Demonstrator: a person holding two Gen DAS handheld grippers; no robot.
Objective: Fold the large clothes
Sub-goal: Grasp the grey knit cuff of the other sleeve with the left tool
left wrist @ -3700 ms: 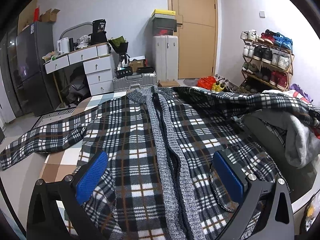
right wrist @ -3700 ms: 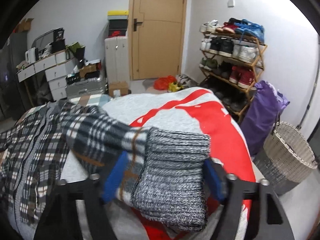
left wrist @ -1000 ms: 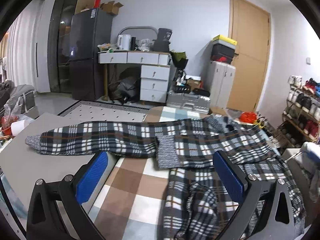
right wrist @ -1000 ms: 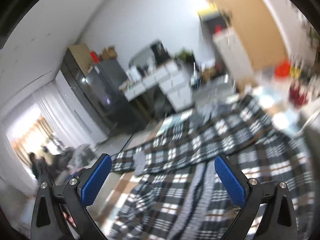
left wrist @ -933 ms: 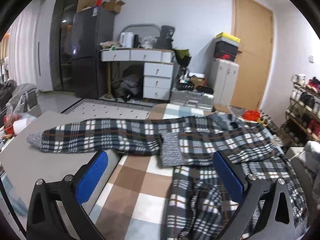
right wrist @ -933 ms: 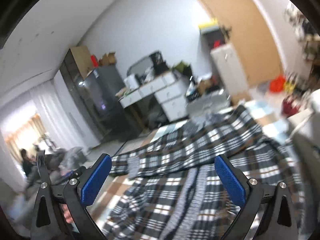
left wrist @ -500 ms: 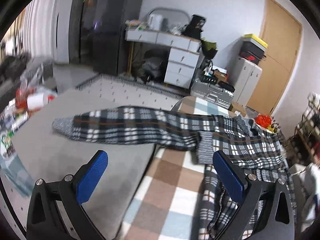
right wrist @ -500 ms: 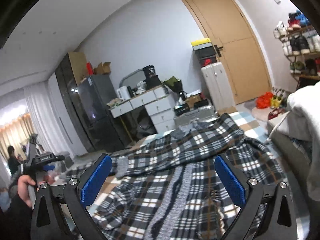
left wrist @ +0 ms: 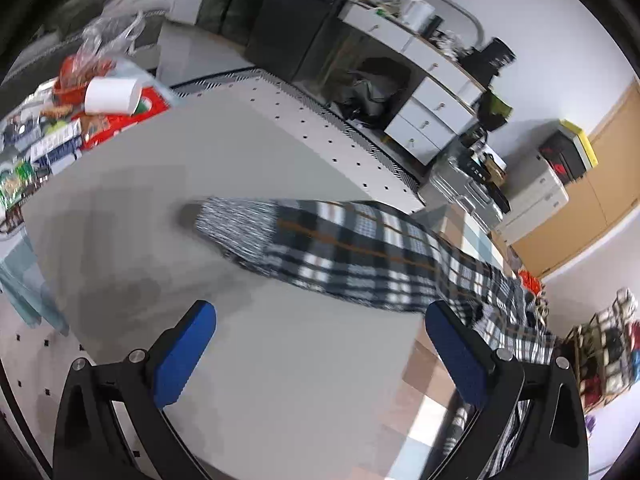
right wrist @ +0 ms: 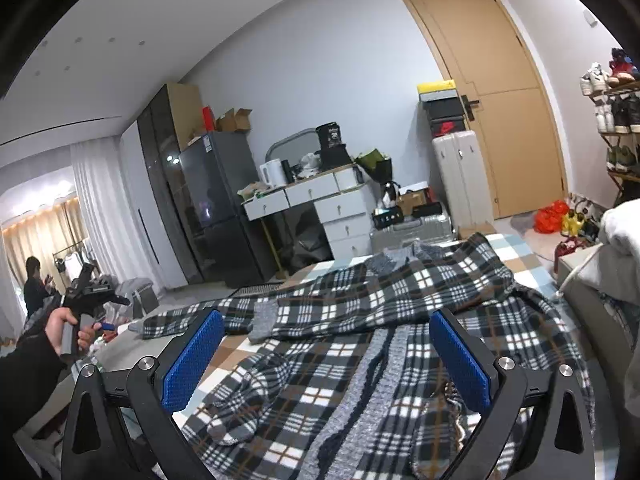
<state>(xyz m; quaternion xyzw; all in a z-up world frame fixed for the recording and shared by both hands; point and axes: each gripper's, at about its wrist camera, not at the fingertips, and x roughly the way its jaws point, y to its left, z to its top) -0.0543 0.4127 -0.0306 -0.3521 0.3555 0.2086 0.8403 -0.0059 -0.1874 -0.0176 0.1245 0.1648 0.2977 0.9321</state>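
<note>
A large black, white and brown plaid jacket (right wrist: 360, 364) with a grey knit front band lies spread on the bed. One sleeve lies folded across its chest. The other sleeve (left wrist: 340, 248) stretches left onto a grey surface (left wrist: 280, 360), ending in a grey knit cuff (left wrist: 224, 220). My left gripper (left wrist: 320, 344) is open and empty, a little short of that sleeve. My right gripper (right wrist: 326, 356) is open and empty above the jacket's body. The left gripper held in a hand (right wrist: 86, 292) shows at the far left of the right wrist view.
A checked blanket (right wrist: 240, 348) covers the bed under the jacket. Packets and a paper roll (left wrist: 108, 96) lie at the grey surface's far left. White drawers (right wrist: 340, 208), suitcases (right wrist: 460, 180), a door and a shoe rack (right wrist: 616, 120) stand beyond. Grey clothing (right wrist: 624, 248) is piled at right.
My left gripper has swung left and tilted, now facing the outstretched sleeve's cuff on the grey surface. My right gripper has let go of the sleeve, now folded across the chest, and stays above the jacket.
</note>
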